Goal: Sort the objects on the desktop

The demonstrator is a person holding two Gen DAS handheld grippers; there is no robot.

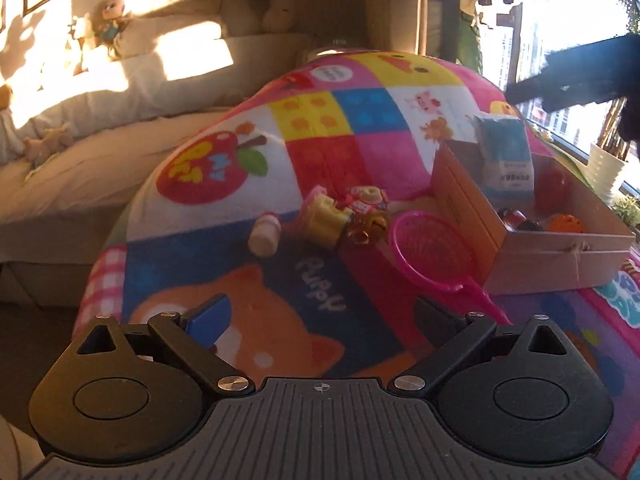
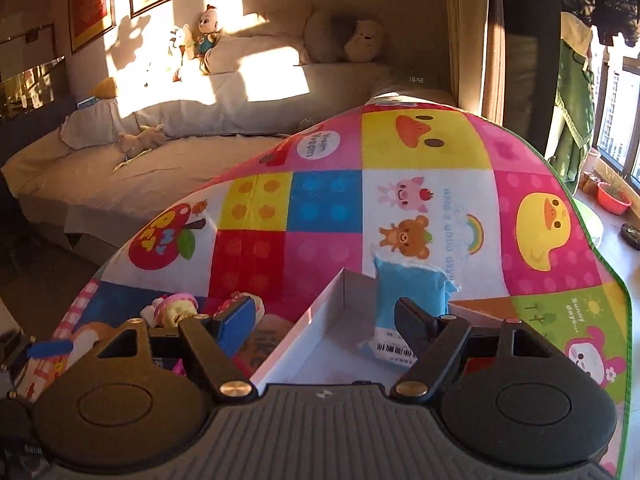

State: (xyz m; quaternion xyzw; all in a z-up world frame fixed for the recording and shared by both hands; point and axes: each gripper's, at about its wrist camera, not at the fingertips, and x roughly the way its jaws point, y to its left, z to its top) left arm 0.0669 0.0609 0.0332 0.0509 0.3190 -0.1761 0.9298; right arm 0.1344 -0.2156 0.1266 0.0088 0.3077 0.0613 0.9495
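A cardboard box [image 1: 560,264] sits on the colourful play mat [image 1: 320,120] at the right. It holds a blue tissue pack [image 1: 506,152], a red item and small round toys [image 1: 538,222]. Left of the box lie a pink toy racket [image 1: 434,254], a yellow and pink toy [image 1: 340,216] and a small white bottle [image 1: 265,235]. My left gripper [image 1: 322,320] is open and empty, low over the mat in front of these. My right gripper [image 2: 326,322] is open and empty above the box [image 2: 316,320], near the tissue pack [image 2: 408,284]. It also shows in the left wrist view [image 1: 576,76].
A beige sofa [image 2: 200,128] with plush toys stands behind the mat. A window with plant pots [image 1: 606,168] is at the right. The mat's far half [image 2: 400,184] carries nothing.
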